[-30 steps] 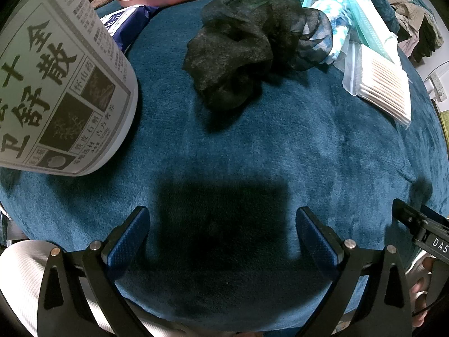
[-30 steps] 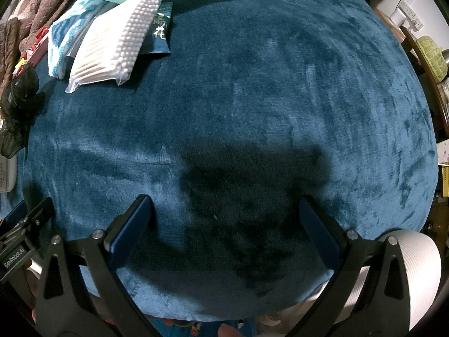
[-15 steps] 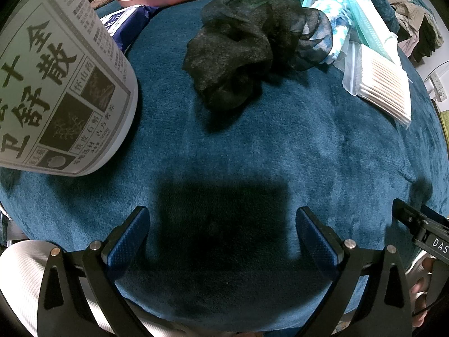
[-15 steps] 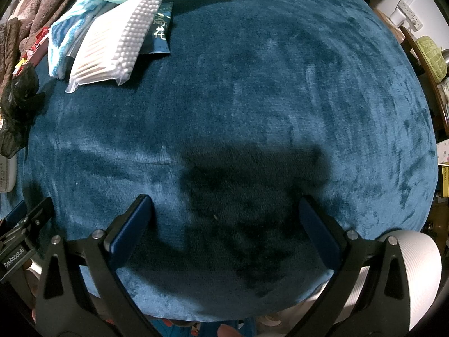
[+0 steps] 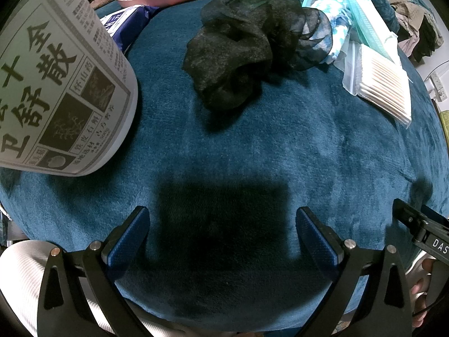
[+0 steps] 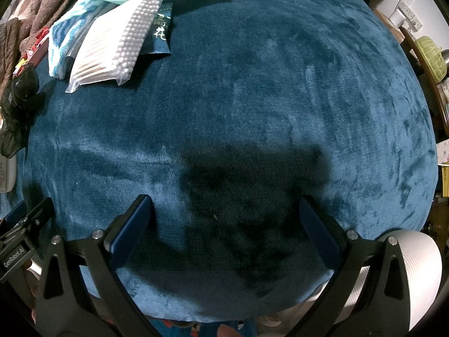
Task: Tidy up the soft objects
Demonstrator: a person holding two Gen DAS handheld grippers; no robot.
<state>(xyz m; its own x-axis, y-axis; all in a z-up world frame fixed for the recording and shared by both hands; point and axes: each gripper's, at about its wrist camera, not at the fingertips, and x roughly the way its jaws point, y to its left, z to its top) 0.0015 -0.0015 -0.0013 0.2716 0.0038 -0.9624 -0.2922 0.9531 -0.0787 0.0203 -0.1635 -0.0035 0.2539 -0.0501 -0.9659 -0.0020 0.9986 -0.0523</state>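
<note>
Left wrist view: black mesh cloth (image 5: 247,45) lies straight ahead of the left gripper (image 5: 221,233) — jaws wide, empty; right gripper (image 6: 224,230) likewise gapes, farther off.

The right tool (image 6: 224,221) hovers low over a teal plush blanket (image 6: 266,98), its blue-padded fingers (image 6: 130,229) spread wide with nothing between them. At the far left lies a bag of cotton swabs (image 6: 112,53) on a blue-and-white cloth (image 6: 64,36), beside a dark packet (image 6: 161,35). A crumpled black piece, perhaps mesh fabric (image 6: 18,104), sits at the left edge.
</note>
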